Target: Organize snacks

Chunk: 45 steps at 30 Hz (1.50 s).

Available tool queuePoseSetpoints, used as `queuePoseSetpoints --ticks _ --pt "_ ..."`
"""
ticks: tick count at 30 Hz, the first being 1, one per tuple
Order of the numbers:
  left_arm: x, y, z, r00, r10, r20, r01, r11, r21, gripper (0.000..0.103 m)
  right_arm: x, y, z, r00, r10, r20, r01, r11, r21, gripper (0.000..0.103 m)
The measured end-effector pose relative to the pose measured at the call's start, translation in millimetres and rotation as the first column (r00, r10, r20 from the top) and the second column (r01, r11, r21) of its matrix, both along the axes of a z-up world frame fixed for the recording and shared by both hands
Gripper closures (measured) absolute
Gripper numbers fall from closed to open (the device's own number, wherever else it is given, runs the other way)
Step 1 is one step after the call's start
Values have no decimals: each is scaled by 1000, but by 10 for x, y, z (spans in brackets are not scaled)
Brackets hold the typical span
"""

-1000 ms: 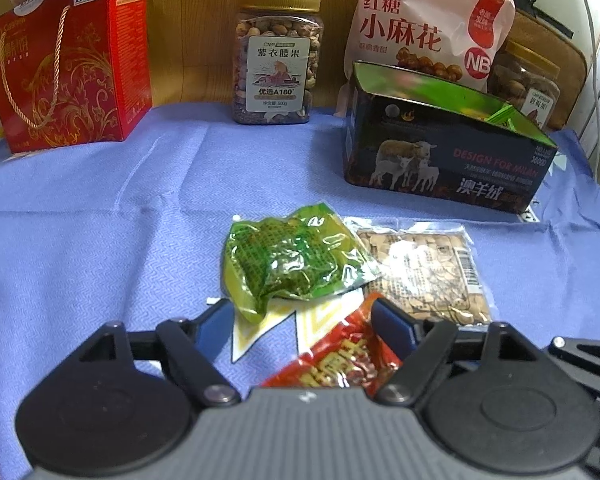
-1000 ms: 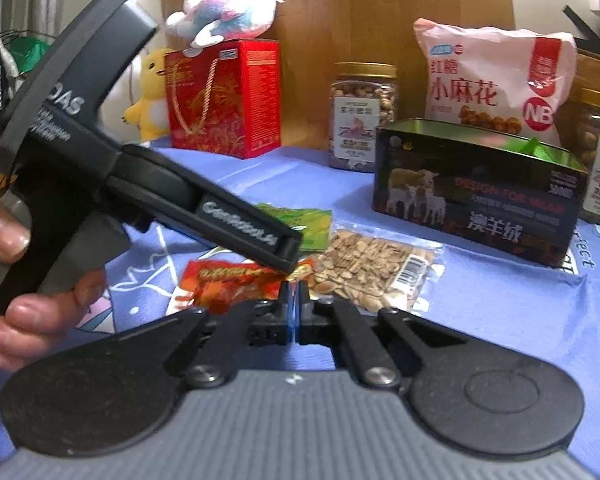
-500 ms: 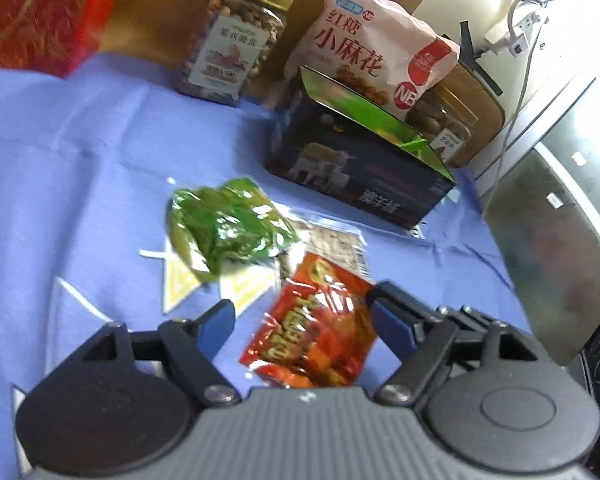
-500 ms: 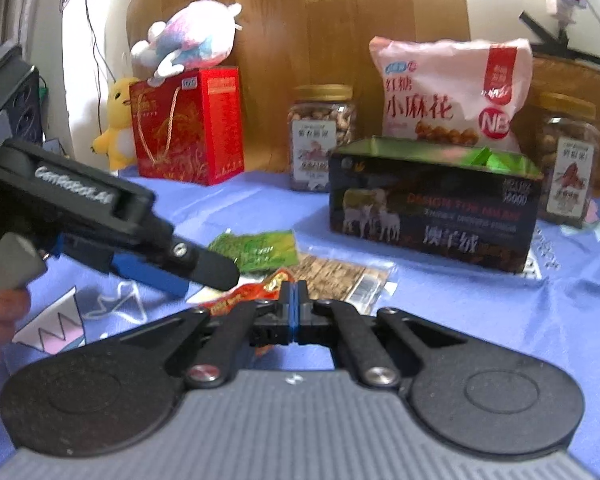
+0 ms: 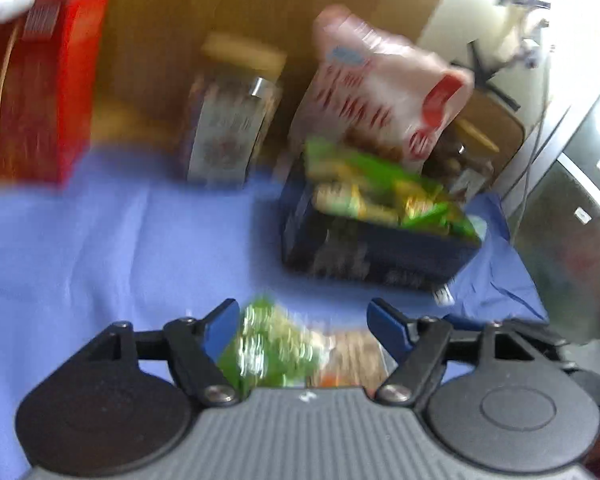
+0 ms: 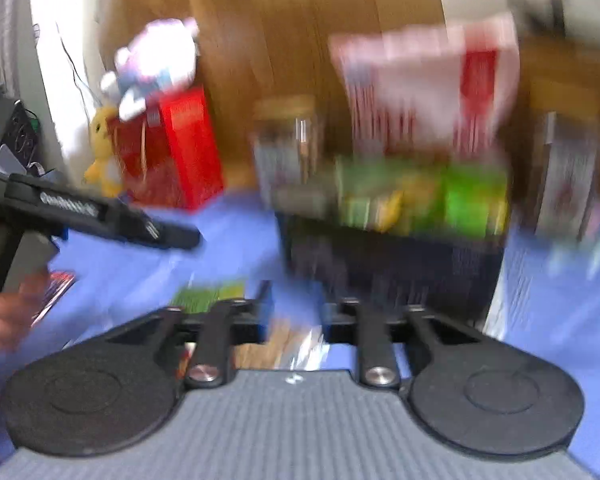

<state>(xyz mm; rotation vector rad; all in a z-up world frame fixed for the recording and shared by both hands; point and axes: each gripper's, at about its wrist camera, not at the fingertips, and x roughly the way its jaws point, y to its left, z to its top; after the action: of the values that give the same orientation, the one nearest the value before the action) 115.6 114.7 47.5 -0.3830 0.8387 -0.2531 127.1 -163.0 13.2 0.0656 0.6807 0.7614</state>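
Both views are badly blurred. The left tongs point(image 5: 300, 320) stand fairly wide and are closing, with nothing pressed between the blue pads; a green packet point(image 5: 268, 352) lies on the blue cloth point(image 5: 120, 240) below and between them, a tan packet point(image 5: 352, 356) just right of it. The right tongs point(image 6: 296, 312) are narrow and opening, nothing gripped; a packet point(image 6: 296, 344) shows on the cloth below the gap. The dark box point(image 5: 376, 252) sits far right on the worktop, with green and yellow packets showing at its open top. Behind it leans a pink bag point(image 5: 380, 92), a jar point(image 5: 232, 128) to its left, a red box point(image 5: 32, 92) far left. In the right view a hand point(image 6: 4, 316) holds the left tongs' handle at the left edge.
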Motion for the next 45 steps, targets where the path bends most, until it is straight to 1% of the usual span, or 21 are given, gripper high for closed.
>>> queuePoseSetpoints --ticks 3,5,7,9,11,12,13,15,17,21,25,27,28,30,32,34,36,37,40,42,45 --pt "89 -30 -256 993 -60 -97 48 991 -124 31 162 -18 -266 990 -5 -140 1 1000 -29 65" --pt "169 -155 -393 987 -85 -136 71 992 -109 31 260 -13 -324 983 12 -185 -5 999 35 57" --pt "213 -299 -444 990 -87 -109 81 995 -62 19 375 64 -365 965 54 -255 -26 994 110 55" --pt "255 -368 -452 993 -87 -84 83 996 -45 18 417 172 -421 966 43 -255 -8 991 137 68" --pt "298 -391 -452 993 -96 -66 93 995 -47 28 430 212 -470 960 42 -276 6 985 172 87" --pt "296 -387 -438 994 -84 -63 81 996 -42 34 401 211 -461 961 44 -274 10 981 193 89" --pt "301 -369 -422 993 -100 -56 95 992 -85 49 359 204 -422 965 44 -257 7 981 192 90" --pt "330 -319 -373 990 -132 -53 121 977 -175 65 281 178 -311 970 51 -237 0 977 213 92" --pt "340 -330 -212 989 -146 -11 140 966 -215 65 218 158 -76 986 40 -159 -5 977 215 93" --pt "484 -434 269 978 -166 123 187 964 -190 64 280 31 405 1000 -8 -1 9 971 240 93" --pt "832 -566 659 957 -183 227 213 970 -119 62 568 -64 684 987 -121 105 92 964 250 93" --pt "1005 -567 677 960 -160 228 182 980 -79 62 723 -42 681 968 -182 174 149 971 189 89" --pt "1102 -528 622 970 -139 201 156 985 -70 62 784 29 629 955 -198 221 178 978 110 85" --pt "1113 -385 483 986 -92 136 104 991 -84 62 799 157 508 917 -245 316 279 958 -66 63" --pt "956 -142 315 992 -74 106 85 992 -99 59 624 61 468 898 -275 344 302 953 -27 64" --pt "722 104 128 997 -28 65 31 999 -41 51 427 -49 462 935 -237 263 218 971 98 64" --pt "526 347 -56 1000 13 12 -13 1000 -15 48 346 37 372 992 -59 108 39 984 174 64" --pt "465 442 -150 1000 18 -17 -18 1000 -19 46 331 118 287 999 21 34 -27 980 196 64" --pt "318 632 -391 996 33 -86 -36 999 -35 41 281 502 -52 978 156 -137 -131 976 174 64" --pt "262 686 -494 993 31 -114 -39 997 -67 40 248 727 -208 973 174 -151 -157 981 114 64" --pt "172 624 -526 996 14 -86 -24 994 -108 40 225 1000 -350 962 213 -172 -203 976 74 63"
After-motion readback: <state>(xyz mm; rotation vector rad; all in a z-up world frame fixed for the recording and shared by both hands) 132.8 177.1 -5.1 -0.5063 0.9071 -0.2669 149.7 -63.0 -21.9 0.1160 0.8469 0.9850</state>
